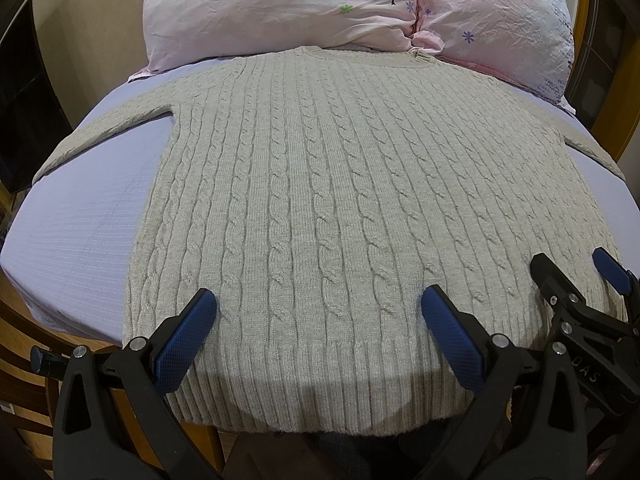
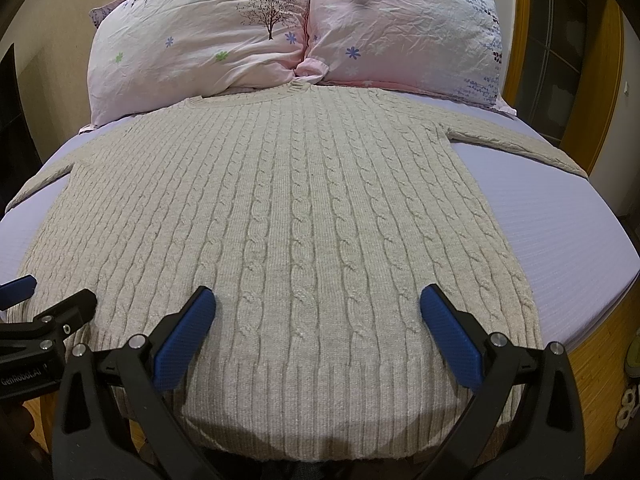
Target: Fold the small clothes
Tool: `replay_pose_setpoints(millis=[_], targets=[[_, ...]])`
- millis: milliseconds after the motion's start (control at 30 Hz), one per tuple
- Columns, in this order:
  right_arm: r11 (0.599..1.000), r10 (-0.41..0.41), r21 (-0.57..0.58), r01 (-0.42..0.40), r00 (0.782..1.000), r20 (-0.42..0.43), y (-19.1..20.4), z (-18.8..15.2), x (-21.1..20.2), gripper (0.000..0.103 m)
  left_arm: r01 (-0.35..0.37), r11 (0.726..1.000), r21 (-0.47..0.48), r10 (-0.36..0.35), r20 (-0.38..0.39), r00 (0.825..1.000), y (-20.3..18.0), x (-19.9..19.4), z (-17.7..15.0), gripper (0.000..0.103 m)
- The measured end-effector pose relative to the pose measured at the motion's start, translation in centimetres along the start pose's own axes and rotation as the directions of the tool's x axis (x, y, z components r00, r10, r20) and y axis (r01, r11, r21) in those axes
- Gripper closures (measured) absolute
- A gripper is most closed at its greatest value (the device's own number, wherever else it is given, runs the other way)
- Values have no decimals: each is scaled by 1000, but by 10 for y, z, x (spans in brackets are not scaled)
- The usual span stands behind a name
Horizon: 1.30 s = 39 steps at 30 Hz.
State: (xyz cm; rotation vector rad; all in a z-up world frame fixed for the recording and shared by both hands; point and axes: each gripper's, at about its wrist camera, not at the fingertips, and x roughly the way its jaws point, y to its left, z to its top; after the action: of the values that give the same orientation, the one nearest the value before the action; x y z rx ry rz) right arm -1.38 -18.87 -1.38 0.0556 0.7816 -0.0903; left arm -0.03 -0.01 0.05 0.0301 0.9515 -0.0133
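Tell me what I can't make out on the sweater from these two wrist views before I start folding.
- Left wrist view: the sweater left cuff runs off the bed's edge; its right sleeve leaves the picture.
- Right wrist view: both cuffs are cut off the same way.
- Both views: the collar is tucked against the pillows.
- Both views: left gripper and right gripper cover parts of the hem.

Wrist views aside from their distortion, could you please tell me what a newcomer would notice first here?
A cream cable-knit sweater lies spread flat across the lilac bed sheet, sleeves out to both sides. Two pink flowered pillows sit beyond its collar. Both grippers, left and right, hover open over the ribbed hem.
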Motion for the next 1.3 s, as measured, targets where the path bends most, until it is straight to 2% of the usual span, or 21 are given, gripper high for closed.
replay_pose_setpoints(millis=[500,600,700,767,833,867,933,967,1000,1033,1100,1167,1233,1300], targets=[[1000,3,-7,-3,1000,-12,-3,3,3,2,2,1000,12,-2,2,1000,0,-1,0,1],[998,44,-45,-44,999,1,-5,3,3,2,16,999,36,-17,20,1000,0,0,0,1],[986,130,-104,-129,991,7,-14,4,2,2,29,998,58,-31,28,999,1,2,2,1],[982,182,-40,-182,983,-6,-43,21,1,2,48,997,64,-51,31,998,3,3,6,1],[981,181,69,-184,982,45,-86,44,-5,2,97,994,56,-101,69,992,11,0,14,1],[975,150,153,-160,986,77,-118,61,-6,3,132,990,54,-136,100,986,16,-3,17,1],[950,78,294,-108,991,112,-173,86,-3,11,192,980,56,-199,146,969,23,-9,24,1],[921,26,383,-67,993,113,-209,100,4,21,229,972,57,-236,170,957,29,-11,30,1],[886,-22,464,-24,995,93,-243,112,14,30,248,967,56,-254,180,950,31,-11,34,1],[846,-58,533,16,996,61,-274,121,26,35,271,961,53,-276,189,942,36,-12,41,1],[782,-96,619,68,995,12,-317,130,47,55,309,950,49,-312,207,927,43,-12,51,1],[689,-126,715,121,991,-46,-368,138,73,64,356,934,39,-356,224,907,51,-12,61,1],[615,-146,773,154,986,-79,-399,139,89,65,398,917,12,-389,239,890,63,-10,71,1],[557,-169,808,190,979,-114,-422,141,104,65,414,910,-12,-398,257,881,72,-9,79,1]])
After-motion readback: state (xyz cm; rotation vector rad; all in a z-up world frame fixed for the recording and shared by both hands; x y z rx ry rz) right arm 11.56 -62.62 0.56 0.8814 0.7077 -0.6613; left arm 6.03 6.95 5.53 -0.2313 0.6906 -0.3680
